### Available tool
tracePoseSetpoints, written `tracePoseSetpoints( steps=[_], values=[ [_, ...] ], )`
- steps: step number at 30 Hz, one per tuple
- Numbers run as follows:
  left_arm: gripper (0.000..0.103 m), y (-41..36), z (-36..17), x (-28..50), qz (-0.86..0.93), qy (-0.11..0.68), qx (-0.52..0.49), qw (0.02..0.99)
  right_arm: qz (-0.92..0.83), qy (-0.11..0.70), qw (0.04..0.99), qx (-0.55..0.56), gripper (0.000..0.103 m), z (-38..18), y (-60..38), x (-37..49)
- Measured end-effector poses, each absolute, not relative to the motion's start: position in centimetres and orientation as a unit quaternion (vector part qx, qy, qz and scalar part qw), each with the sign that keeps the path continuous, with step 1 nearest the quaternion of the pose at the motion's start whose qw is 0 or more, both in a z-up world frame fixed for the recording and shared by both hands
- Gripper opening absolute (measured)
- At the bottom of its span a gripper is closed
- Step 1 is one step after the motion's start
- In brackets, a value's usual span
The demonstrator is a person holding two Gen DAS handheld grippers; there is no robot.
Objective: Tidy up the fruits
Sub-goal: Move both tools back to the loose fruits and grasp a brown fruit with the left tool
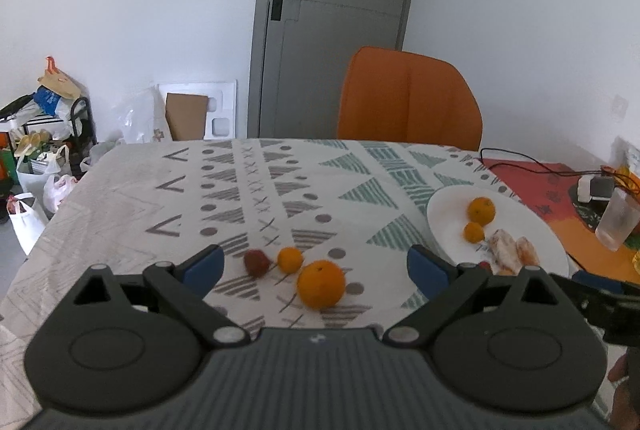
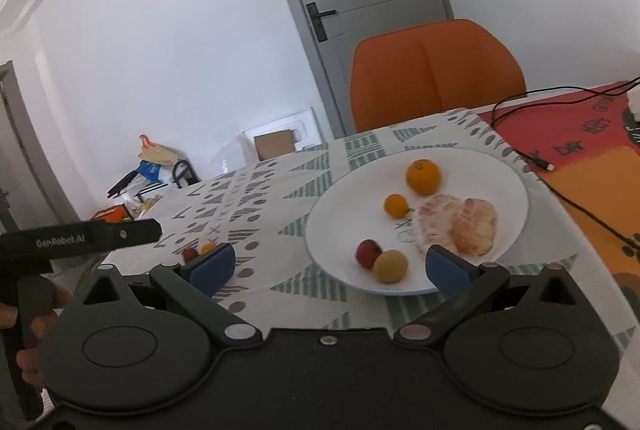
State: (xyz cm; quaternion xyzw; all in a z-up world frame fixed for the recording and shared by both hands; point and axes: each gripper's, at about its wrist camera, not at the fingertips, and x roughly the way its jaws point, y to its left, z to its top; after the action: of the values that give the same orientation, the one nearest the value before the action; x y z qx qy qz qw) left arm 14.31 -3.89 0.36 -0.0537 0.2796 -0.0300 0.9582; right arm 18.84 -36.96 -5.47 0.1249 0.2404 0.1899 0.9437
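1. Risk: three fruits lie loose on the table [image 1: 132,198]. The big orange [image 1: 321,284] is round and sits on a soft cloth; a pad nudging it off-centre would likely send it rolling toward the near edge.
2. Risk: the small orange [image 1: 290,259] and the red fruit [image 1: 256,263] lie just beside each other. Wide jaws closing on one may knock the other away.
3. Risk: the plate [image 2: 508,186] is already crowded at its near side. A fruit dropped there could bump the red fruit on the plate [image 2: 369,253] or the yellow fruit [image 2: 390,266] over the rim.
4. Left gripper [image 1: 316,266]: jaws wide apart, nothing between the pads; the three loose fruits lie just ahead of it.
5. Right gripper [image 2: 330,264]: jaws wide apart, empty, hovering at the plate's near rim.
6. Fruit look: oranges are bright and firm-skinned. The plate also holds an orange [image 2: 423,176], a smaller one [image 2: 396,205] and two peeled citrus pieces [image 2: 456,226], pale pink and soft-looking.
7. Judgement: task partly done; three fruits left off the plate.
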Motion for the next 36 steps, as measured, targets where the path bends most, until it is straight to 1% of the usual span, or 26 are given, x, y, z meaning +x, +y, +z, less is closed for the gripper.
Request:
tracePoseSetpoints(
  steps=[12, 14, 21, 23, 25, 28, 30, 32, 33, 34, 36],
  values=[
    [0.093, -1.7, -1.9, 12.4, -0.03, 0.296, -0.074, 0.952, 0.21, 0.264, 0.934, 0.114, 0.103, -6.1, -34.4, 18.6],
    [0.088, -1.4, -2.4, 12.3, -0.033, 0.304, -0.081, 0.949, 0.213, 0.266, 0.934, 0.11, 0.103, -6.2, -34.0, 18.5],
    [0.079, -0.8, -3.8, 12.3, -0.042, 0.317, -0.095, 0.943, 0.216, 0.276, 0.932, 0.093, 0.103, -6.4, -32.6, 18.6],
    [0.074, -0.7, -4.2, 12.5, -0.045, 0.322, -0.097, 0.941, 0.216, 0.279, 0.932, 0.089, 0.103, -6.5, -32.3, 18.7],
    [0.074, -0.6, -4.5, 12.7, -0.048, 0.326, -0.101, 0.939, 0.216, 0.281, 0.931, 0.085, 0.103, -6.5, -32.0, 18.8],
    [0.068, -0.8, -5.2, 13.0, -0.058, 0.334, -0.105, 0.935, 0.215, 0.286, 0.931, 0.08, 0.103, -6.6, -31.6, 19.0],
    [0.066, -1.2, -5.8, 13.4, -0.068, 0.343, -0.099, 0.932, 0.214, 0.29, 0.929, 0.079, 0.103, -6.7, -31.5, 19.2],
    [0.05, -1.5, -6.5, 13.8, -0.074, 0.352, -0.094, 0.928, 0.212, 0.293, 0.929, 0.078, 0.103, -6.9, -31.3, 19.3],
    [0.04, -1.5, -6.5, 13.7, -0.071, 0.345, -0.09, 0.932, 0.211, 0.294, 0.929, 0.077, 0.103, -7.0, -31.3, 19.4],
    [0.026, -1.3, -6.5, 13.8, -0.072, 0.349, -0.091, 0.93, 0.209, 0.297, 0.928, 0.078, 0.103, -7.1, -31.2, 19.6],
    [0.026, -0.6, -6.4, 14.1, -0.07, 0.349, -0.106, 0.928, 0.21, 0.302, 0.927, 0.079, 0.103, -7.2, -30.9, 19.8]
  ],
)
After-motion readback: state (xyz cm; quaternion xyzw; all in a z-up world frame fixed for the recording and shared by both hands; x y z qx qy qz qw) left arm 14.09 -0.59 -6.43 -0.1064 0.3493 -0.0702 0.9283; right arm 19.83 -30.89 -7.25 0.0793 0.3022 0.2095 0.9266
